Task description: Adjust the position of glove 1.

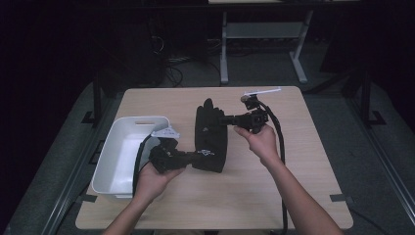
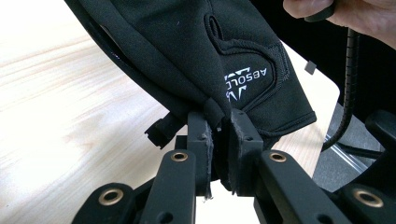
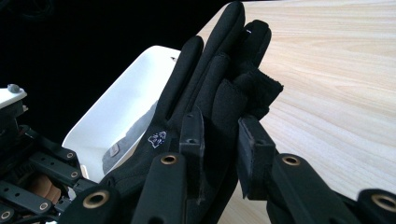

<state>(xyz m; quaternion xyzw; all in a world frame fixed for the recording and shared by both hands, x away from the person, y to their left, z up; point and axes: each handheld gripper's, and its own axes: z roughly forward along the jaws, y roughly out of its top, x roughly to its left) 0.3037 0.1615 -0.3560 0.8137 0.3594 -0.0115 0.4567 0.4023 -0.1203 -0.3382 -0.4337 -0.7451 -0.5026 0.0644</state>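
Black glove [image 1: 211, 134]: left tool [image 1: 193, 157] pinching cuff, right tool [image 1: 226, 119] pinching fingers, keeping it stretched above worktop [image 1: 293, 161] beside white bin [image 1: 113, 161].

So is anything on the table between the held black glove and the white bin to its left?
Nothing visible does. Both grippers already clamp the black glove: the left gripper at its cuff, the right gripper near its fingers. The white bin sits just beside the left hand, and only bare table shows around the glove.
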